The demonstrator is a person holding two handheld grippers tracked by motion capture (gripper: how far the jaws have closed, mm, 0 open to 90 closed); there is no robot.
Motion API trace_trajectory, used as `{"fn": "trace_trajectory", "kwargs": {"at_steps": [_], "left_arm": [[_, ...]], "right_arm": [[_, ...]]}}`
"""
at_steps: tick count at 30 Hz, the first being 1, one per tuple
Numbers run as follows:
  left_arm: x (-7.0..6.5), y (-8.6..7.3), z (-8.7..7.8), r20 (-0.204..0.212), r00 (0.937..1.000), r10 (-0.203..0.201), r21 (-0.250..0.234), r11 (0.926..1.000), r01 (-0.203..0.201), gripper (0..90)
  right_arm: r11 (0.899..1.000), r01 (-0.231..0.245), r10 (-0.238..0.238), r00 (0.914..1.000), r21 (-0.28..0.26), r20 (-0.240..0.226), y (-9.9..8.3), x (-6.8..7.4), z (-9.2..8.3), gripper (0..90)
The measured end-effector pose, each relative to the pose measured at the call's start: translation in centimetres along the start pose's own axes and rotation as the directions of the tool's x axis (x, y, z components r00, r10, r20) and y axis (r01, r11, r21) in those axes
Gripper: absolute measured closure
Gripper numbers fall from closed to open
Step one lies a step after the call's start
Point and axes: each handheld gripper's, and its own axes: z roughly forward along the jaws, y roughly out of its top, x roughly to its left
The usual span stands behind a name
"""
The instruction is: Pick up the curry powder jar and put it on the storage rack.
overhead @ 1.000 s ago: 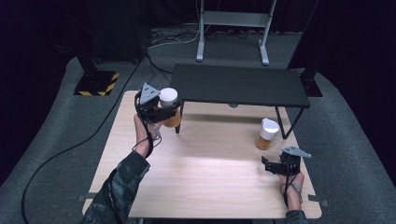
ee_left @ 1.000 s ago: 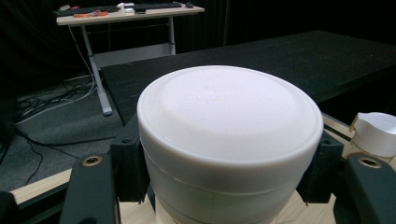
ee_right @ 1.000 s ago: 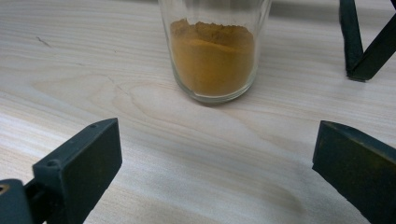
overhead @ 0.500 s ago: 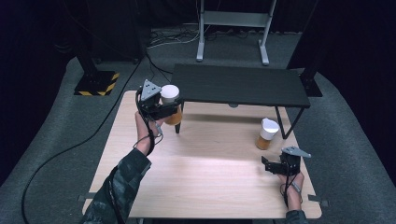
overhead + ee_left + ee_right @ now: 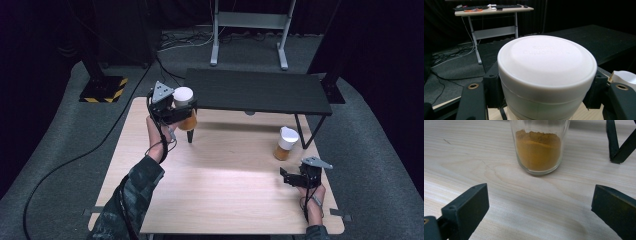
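**Jar held at shelf's left end, second jar on table**

Jar (image 5: 186,107) with a white lid and orange powder sits clamped in the left gripper (image 5: 176,111), lifted off the table, at the far left by the shelf's left end. From the left gripper view the lid (image 5: 547,62) bulks between the two black jaws, which press its sides.

Table (image 5: 210,200): pale wood, the largest thing, ringed by grey floor.

Shelf (image 5: 255,91): black, low, on thin legs, across the table's far edge. Its front left leg stands just below the held jar.

Person: left forearm in a camouflage sleeve (image 5: 127,200) reaches from the near left up to the left gripper. Right hand (image 5: 312,197) at the near right edge.

Right gripper (image 5: 290,177): near right, low over the table, jaws wide apart, nothing between them. In the right gripper view the wood shows bare between the two jaws.

Second jar (image 5: 285,144): same white lid, orange powder, upright on the table at right, near the shelf's right leg and a little beyond the right gripper, apart from it. The right gripper view shows its glass base (image 5: 539,152) and powder.
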Motion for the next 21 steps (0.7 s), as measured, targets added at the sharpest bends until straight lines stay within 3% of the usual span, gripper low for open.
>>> {"fn": "trace_trajectory", "kwargs": {"at_steps": [21], "left_arm": [[-0.2,1.4,0.4,-0.001,1.0,-0.007,-0.022,0.9997,0.007,33.3]], "right_arm": [[1.0,0.0,0.0,1.0,0.003,0.0,0.1,0.0,0.0,0.2]]}}
